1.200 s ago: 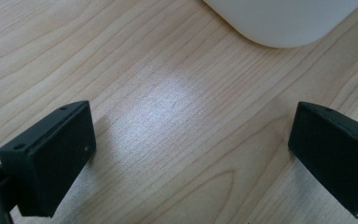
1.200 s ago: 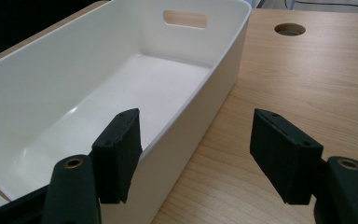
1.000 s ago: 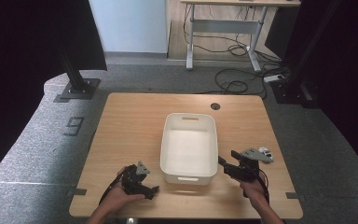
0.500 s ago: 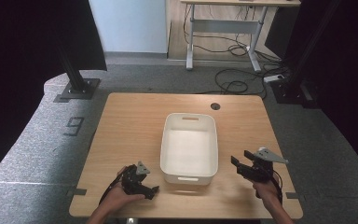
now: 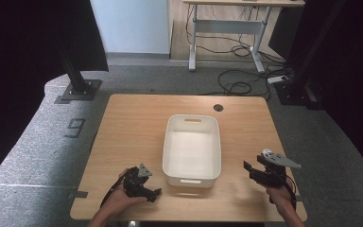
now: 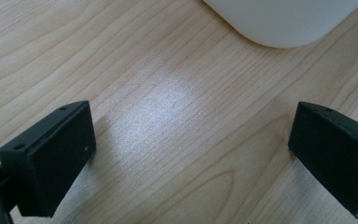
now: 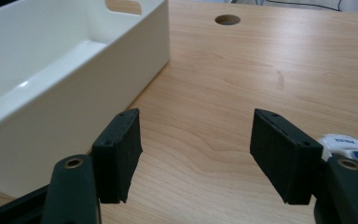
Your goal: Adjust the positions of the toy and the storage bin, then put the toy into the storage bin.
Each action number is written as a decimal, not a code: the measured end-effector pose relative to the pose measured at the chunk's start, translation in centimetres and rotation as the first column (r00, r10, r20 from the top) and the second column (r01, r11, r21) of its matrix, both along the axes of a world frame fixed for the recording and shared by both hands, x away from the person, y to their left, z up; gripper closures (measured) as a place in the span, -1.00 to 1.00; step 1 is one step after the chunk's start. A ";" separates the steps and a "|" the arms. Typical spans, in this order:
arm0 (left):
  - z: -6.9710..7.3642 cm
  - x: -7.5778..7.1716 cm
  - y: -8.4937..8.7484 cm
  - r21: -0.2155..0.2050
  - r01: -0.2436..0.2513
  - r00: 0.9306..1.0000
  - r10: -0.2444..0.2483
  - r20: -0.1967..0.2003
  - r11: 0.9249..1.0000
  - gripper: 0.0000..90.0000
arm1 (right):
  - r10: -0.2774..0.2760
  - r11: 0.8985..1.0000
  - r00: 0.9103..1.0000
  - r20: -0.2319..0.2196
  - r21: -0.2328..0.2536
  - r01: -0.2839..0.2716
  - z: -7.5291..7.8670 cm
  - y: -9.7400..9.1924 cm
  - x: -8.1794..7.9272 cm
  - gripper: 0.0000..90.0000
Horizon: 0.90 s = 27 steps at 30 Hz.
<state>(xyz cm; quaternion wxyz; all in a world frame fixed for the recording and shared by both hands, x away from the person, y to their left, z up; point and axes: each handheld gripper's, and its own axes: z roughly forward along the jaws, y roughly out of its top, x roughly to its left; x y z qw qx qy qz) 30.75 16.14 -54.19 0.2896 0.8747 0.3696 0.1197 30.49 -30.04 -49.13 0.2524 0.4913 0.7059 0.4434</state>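
Note:
A white plastic bin (image 5: 192, 176) with cut-out handles stands empty in the middle of the wooden table (image 5: 132, 127). My left gripper (image 5: 152, 188) rests low by the bin's near left corner. Its jaws are open over bare wood (image 6: 191, 154), and the bin's rounded corner (image 6: 279, 23) lies just ahead. My right gripper (image 5: 249, 171) hovers to the right of the bin and points toward its side wall (image 7: 74, 102). It is open (image 7: 196, 149) with nothing between the jaws. A small white object with a blue label (image 7: 347, 144) lies on the table beside its right jaw.
A round cable hole (image 5: 218, 108) sits near the table's far edge, right of centre. Bare wood stretches between the bin and the right edge (image 7: 261, 60). Grey carpet, black stands and a desk with cables lie beyond the table.
My right gripper has moved to the right, away from the bin's side, jaws unchanged. The left gripper has stayed where it was.

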 end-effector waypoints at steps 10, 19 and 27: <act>0.0 0.0 0.0 0.001 0.001 1.000 -0.001 -0.002 1.000 -0.98 | 0.003 1.000 1.000 -0.031 -0.024 -0.004 -0.2 -1.0 0.3 -0.29; 0.0 0.0 0.0 0.002 0.000 1.000 0.000 -0.003 1.000 -0.98 | 0.000 0.999 0.998 -0.067 -0.049 -0.003 -0.5 -1.6 0.8 -0.31; 0.0 -0.1 -0.1 0.002 0.001 1.000 -0.001 -0.003 1.000 -0.98 | -0.008 0.999 0.997 -0.079 -0.049 0.004 -0.6 -2.1 1.4 -0.33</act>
